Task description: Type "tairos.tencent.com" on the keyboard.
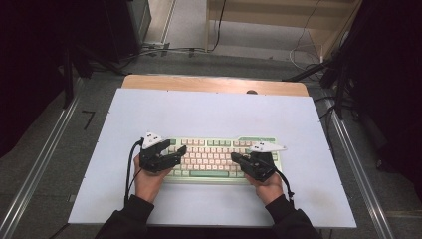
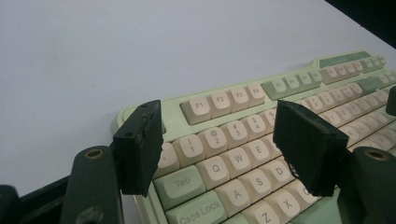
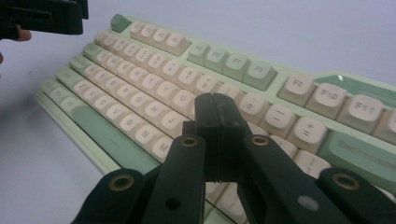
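Observation:
A pale green keyboard (image 1: pixel 219 144) with cream and green keys lies on the white tabletop (image 1: pixel 214 109), near the front. My left gripper (image 1: pixel 177 150) hovers over the keyboard's left end, jaws open. In the left gripper view my left gripper (image 2: pixel 219 135) straddles the number and Q, W, E keys of the keyboard (image 2: pixel 233 161) with nothing between its pads. My right gripper (image 1: pixel 234 157) is over the keyboard's right half, jaws shut and empty. In the right gripper view my right gripper (image 3: pixel 217 100) points at the keyboard (image 3: pixel 140 84) around its middle keys, and the left gripper (image 3: pixel 46 16) shows at the top left.
A wooden table edge (image 1: pixel 214 83) runs behind the white top. Metal rails (image 1: pixel 40 164) flank both sides on the floor. Cables (image 1: pixel 308 59) and dark stands (image 1: pixel 343 74) lie beyond the far edge. A wooden shelf unit (image 1: pixel 278 20) stands at the back.

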Available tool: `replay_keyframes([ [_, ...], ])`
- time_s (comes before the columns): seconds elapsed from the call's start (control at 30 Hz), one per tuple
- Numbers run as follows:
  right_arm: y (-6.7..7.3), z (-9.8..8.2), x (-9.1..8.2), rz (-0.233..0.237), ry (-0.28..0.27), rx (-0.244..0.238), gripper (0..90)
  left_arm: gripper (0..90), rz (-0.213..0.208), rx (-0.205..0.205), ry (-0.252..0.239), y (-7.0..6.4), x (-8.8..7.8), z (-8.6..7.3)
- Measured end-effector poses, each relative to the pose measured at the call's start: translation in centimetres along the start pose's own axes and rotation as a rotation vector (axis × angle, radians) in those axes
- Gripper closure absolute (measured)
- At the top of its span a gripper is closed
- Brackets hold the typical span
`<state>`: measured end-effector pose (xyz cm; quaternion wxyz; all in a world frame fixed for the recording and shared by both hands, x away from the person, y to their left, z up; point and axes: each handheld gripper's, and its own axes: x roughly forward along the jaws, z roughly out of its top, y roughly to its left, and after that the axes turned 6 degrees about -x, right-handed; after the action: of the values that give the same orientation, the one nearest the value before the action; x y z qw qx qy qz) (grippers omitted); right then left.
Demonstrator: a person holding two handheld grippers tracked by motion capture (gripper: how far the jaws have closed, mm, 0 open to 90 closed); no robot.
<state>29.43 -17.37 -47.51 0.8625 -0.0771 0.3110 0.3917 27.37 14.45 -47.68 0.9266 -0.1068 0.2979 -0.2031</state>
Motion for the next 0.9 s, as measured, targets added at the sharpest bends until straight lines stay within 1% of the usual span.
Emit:
replay_keyframes([
  [0.17,0.7,0.4,0.8,0.027,0.009,-0.036,87.7,34.1,0.016,-0.004,0.002,0.3,-0.5,-0.4],
  [0.37,1.5,0.7,1.6,0.060,0.026,-0.061,87.7,34.3,0.030,-0.011,0.002,0.5,-1.0,-0.7],
  [0.57,2.3,0.7,2.5,0.086,0.058,-0.086,87.6,34.3,0.034,-0.016,0.004,0.7,-1.2,-0.9],
  [0.7,2.7,0.6,2.9,0.095,0.075,-0.107,87.7,34.3,0.036,-0.016,0.007,0.7,-1.3,-0.9],
  [0.9,3.0,0.5,3.3,0.098,0.090,-0.115,87.7,34.4,0.034,-0.015,0.010,0.7,-1.3,-1.0],
])
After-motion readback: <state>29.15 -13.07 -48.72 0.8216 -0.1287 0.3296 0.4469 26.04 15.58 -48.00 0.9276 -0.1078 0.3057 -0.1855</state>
